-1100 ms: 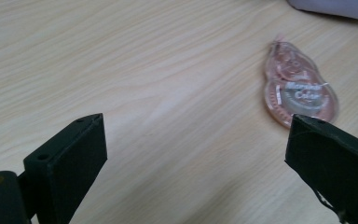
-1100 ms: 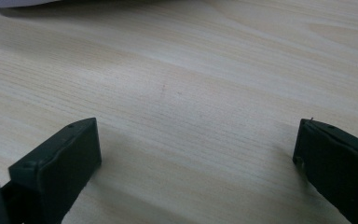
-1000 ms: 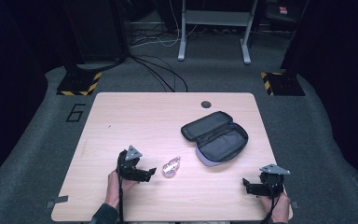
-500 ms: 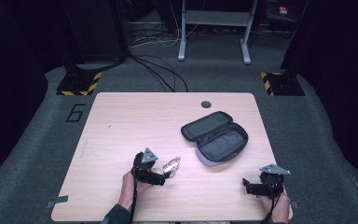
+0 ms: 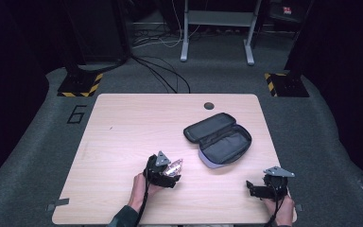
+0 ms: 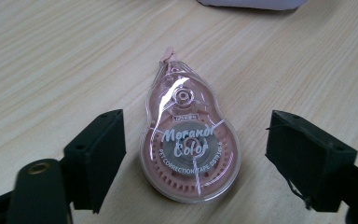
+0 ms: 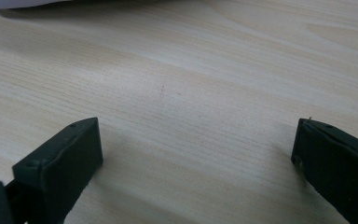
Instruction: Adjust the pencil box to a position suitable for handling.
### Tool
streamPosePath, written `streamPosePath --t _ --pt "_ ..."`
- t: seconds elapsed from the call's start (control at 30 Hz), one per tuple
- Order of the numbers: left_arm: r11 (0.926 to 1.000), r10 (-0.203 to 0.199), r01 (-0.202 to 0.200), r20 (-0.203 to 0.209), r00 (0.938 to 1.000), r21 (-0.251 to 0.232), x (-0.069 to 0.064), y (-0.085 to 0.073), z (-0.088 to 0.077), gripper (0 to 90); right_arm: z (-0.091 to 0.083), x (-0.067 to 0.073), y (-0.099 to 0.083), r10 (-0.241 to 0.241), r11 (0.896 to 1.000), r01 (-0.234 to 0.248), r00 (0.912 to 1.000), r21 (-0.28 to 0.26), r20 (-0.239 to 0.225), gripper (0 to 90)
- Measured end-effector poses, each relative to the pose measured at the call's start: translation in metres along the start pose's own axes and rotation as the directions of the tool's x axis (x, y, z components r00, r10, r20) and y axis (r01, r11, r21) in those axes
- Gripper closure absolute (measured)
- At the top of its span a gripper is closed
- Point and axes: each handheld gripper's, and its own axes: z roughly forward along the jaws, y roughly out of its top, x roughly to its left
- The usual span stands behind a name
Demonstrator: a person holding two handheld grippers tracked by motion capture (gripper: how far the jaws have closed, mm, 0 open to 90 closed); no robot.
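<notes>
A clear pink correction tape dispenser [image 6: 189, 144] printed "Morandi Color" lies flat on the wooden table [image 5: 123, 132]. In the high view the dispenser [image 5: 175, 166] sits near the front middle. My left gripper [image 6: 196, 140] straddles it, one jaw on each side. The jaws have just been closing, and a narrow gap still shows at each pad. From above, the left gripper [image 5: 171, 173] sits low over the dispenser. My right gripper [image 5: 253, 189] rests at the front right corner. In its own view the right gripper [image 7: 196, 154] stands open over bare wood.
An open black zip case [image 5: 220, 139] lies right of centre, just beyond the dispenser. A dark round cable hole [image 5: 209, 105] sits near the table's far edge. Cables and stand legs are on the floor behind.
My left gripper has moved right across the table to the correction tape, and its jaws now flank it. The right gripper has stayed put.
</notes>
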Motion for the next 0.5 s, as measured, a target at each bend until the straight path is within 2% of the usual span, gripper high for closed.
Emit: streamPosePath --t 0.17,0.37,0.4,0.5 --pt "0.9998 0.016 -0.016 -0.006 0.9999 0.011 -0.0013 0.0011 0.0022 25.7 0.0 0.0001 0.0 0.001 1.0 -0.001 1.0 0.0 0.0 1.6" --pt "0.9995 0.009 -0.009 -0.024 0.9997 0.03 -0.0026 0.0014 0.0061 33.4 0.0 0.0001 0.0 0.001 1.0 -0.001 1.0 0.0 0.0 1.6" --pt "0.9996 -0.01 0.01 -0.025 0.9996 0.024 -0.0037 0.0004 0.0073 37.3 -0.0001 0.0001 0.0 0.001 1.0 -0.001 1.0 0.001 0.0 1.6" --pt "0.9997 0.0 0.001 -0.028 0.9996 0.025 -0.0038 0.0001 0.007 38.4 -0.0004 0.0006 0.0 0.004 1.0 -0.004 1.0 0.007 0.003 1.7"
